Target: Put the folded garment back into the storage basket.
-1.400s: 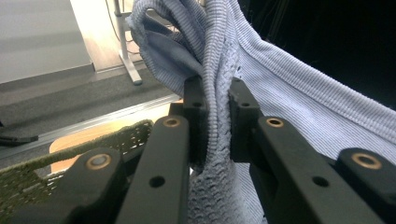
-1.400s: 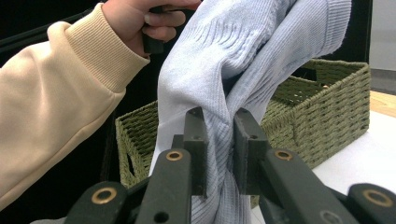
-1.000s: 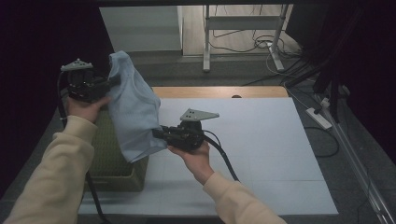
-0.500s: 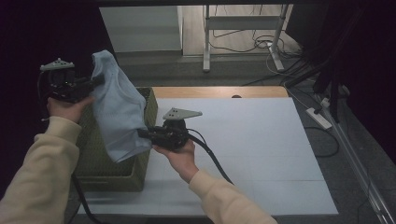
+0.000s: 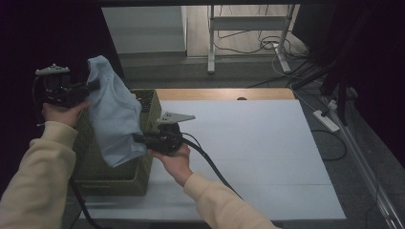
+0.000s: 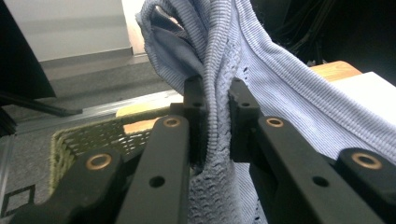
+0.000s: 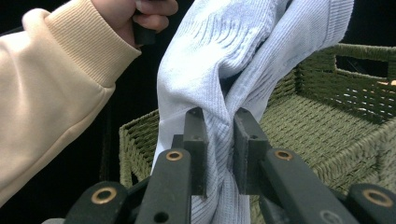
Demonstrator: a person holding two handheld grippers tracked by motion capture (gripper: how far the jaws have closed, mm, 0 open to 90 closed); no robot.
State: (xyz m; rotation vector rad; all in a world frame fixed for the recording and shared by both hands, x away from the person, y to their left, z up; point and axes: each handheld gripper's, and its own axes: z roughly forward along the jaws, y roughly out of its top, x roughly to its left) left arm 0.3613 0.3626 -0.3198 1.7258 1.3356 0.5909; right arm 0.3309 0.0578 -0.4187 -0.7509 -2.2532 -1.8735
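Blue knit garment (image 5: 112, 119) hanging lengthwise over green basket (image 5: 143, 172), top leftward, both grippers' jaws clamping it.

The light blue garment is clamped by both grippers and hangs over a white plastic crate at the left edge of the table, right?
Not quite: the container is a green woven basket, not a white plastic crate, as the high view shows. The rest holds: the left gripper and the right gripper are both shut on the light blue garment, which hangs over it at the left edge of the table.
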